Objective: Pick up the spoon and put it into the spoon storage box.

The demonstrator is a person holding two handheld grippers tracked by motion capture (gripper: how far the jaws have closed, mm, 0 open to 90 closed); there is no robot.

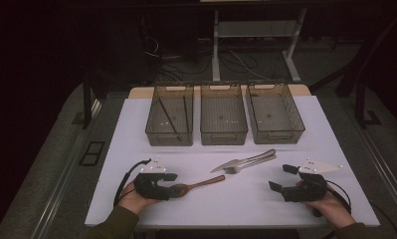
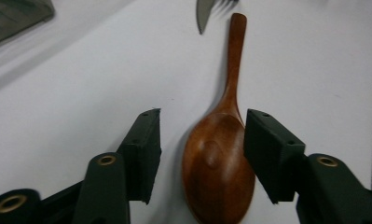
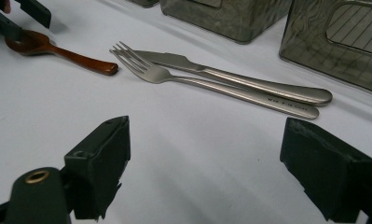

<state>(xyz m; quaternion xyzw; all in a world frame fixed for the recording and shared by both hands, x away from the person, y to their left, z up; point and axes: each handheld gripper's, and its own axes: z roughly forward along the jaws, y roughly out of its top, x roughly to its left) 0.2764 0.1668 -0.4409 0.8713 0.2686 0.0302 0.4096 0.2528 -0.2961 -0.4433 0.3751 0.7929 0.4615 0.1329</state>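
On the white worktop (image 1: 246, 199), near its front left corner, the left gripper (image 1: 172, 183) lies low with its black jaws on either side of the bowl of a reddish-brown wooden spoon (image 1: 198, 185). In the left gripper view the spoon (image 2: 219, 158) lies flat on the worktop with its bowl between the two pads; the right pad touches or all but touches the bowl's edge, while the left pad stands clear of it with white surface showing in the gap. The jaws are partly spread and are not yet clamped on the spoon. The spoon's handle runs away from the gripper toward the middle of the worktop.

Just past the handle's tip lie a steel fork (image 3: 211, 85) and a steel table knife (image 3: 235, 77), side by side and touching, in the middle of the worktop; in the high view the fork (image 1: 246, 165) and knife (image 1: 243, 160) point toward the spoon.

The right gripper (image 1: 280, 180) rests near the front right corner, well apart from the cutlery, its jaws spread wide with bare worktop between them.

Along the back edge stand three smoky translucent plastic bins in a row: the left bin (image 1: 169, 134) holds two thin dark sticks (image 1: 173, 115), and beside it stand the middle bin (image 1: 224, 135) and right bin (image 1: 276, 133).
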